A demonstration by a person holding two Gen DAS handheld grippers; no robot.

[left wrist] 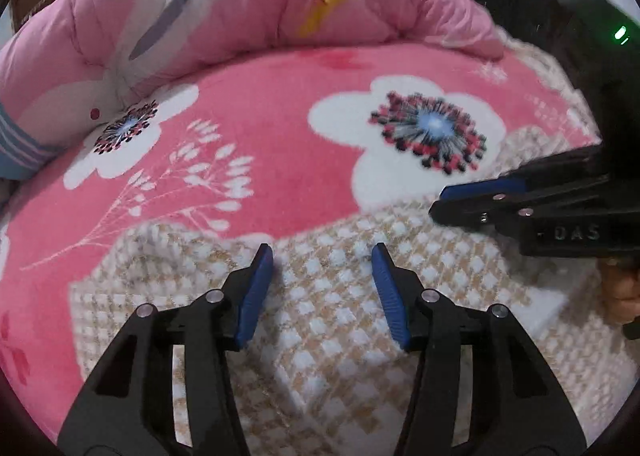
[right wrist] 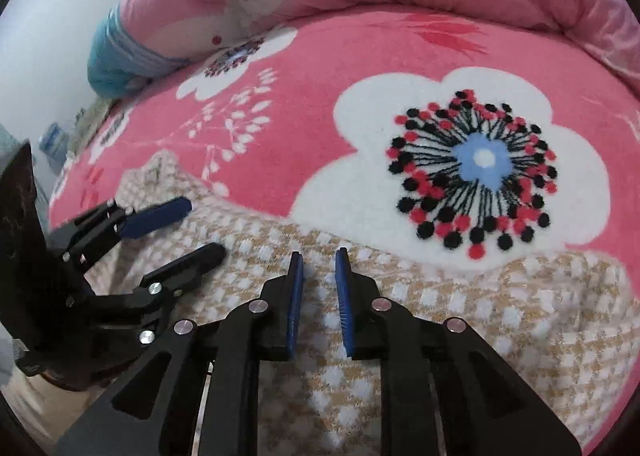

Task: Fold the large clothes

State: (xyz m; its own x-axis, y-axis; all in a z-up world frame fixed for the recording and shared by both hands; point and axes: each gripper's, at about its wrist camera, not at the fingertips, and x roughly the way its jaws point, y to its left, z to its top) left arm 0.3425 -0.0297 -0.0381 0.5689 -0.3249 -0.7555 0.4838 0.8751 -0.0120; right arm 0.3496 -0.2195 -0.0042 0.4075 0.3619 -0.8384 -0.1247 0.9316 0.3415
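I've got the left gripper (left wrist: pixel 322 252) spread and the right gripper (right wrist: pixel 319 256) nearly together, both empty over the checked garment (left wrist: pixel 340 320) lying on the pink blanket (left wrist: pixel 272 127), lining up a fold.

Open pink blanket (right wrist: pixel 320 67) ahead; bunched quilt (left wrist: pixel 248 3) blocking far edge.

Two hand-held grippers: left hand-held gripper (left wrist: pixel 322 256), right hand-held gripper (right wrist: pixel 319 256); one checked garment (left wrist: pixel 340 320); one blanket (left wrist: pixel 280 127); one quilt (left wrist: pixel 240 7).

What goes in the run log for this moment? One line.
left gripper: open, empty | right gripper: narrow gap, empty | both over checked garment on floral blanket
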